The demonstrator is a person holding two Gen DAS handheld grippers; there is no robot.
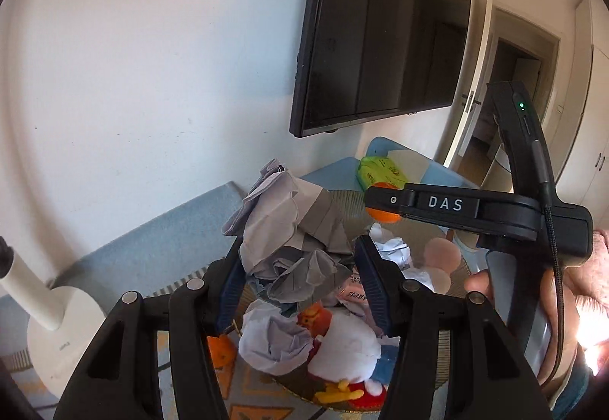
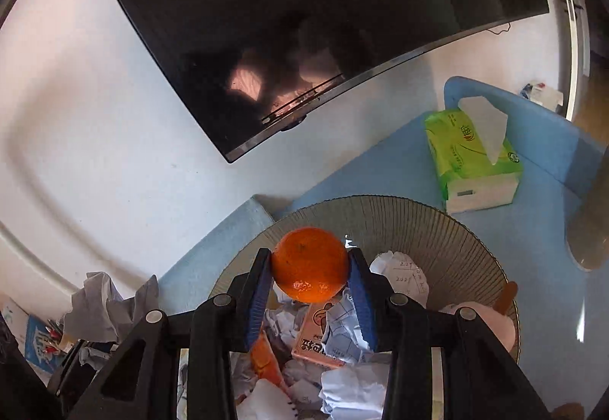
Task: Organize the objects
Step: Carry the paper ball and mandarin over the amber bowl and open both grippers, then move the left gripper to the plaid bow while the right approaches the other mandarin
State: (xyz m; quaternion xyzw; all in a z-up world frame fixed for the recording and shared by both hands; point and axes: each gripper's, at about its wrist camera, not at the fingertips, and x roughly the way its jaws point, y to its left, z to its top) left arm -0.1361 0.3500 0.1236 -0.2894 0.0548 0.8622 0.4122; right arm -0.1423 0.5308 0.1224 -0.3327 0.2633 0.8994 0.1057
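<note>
In the left wrist view my left gripper point(image 1: 300, 245) is shut on a wad of crumpled grey-white paper point(image 1: 289, 214), which bulges up above the fingers. My right gripper point(image 2: 310, 254) is shut on an orange point(image 2: 310, 267), with one blue pad on each side of it. Both are above a round ribbed container point(image 2: 418, 218) filled with crumpled paper balls point(image 2: 342, 393) and a pink carton point(image 2: 316, 336). A white plush toy point(image 1: 342, 347) lies there too. The right gripper point(image 1: 382, 205) with its orange point(image 1: 386, 217) also shows in the left wrist view. The paper wad point(image 2: 110, 305) appears low on the left of the right wrist view.
A green tissue pack point(image 2: 472, 153) lies on the blue cushioned surface point(image 2: 380, 168) behind the container. A dark TV point(image 2: 304, 20) hangs on the white wall above. A white stand with a round base point(image 1: 57, 309) is at the left. A hand point(image 1: 479, 283) holds the right gripper.
</note>
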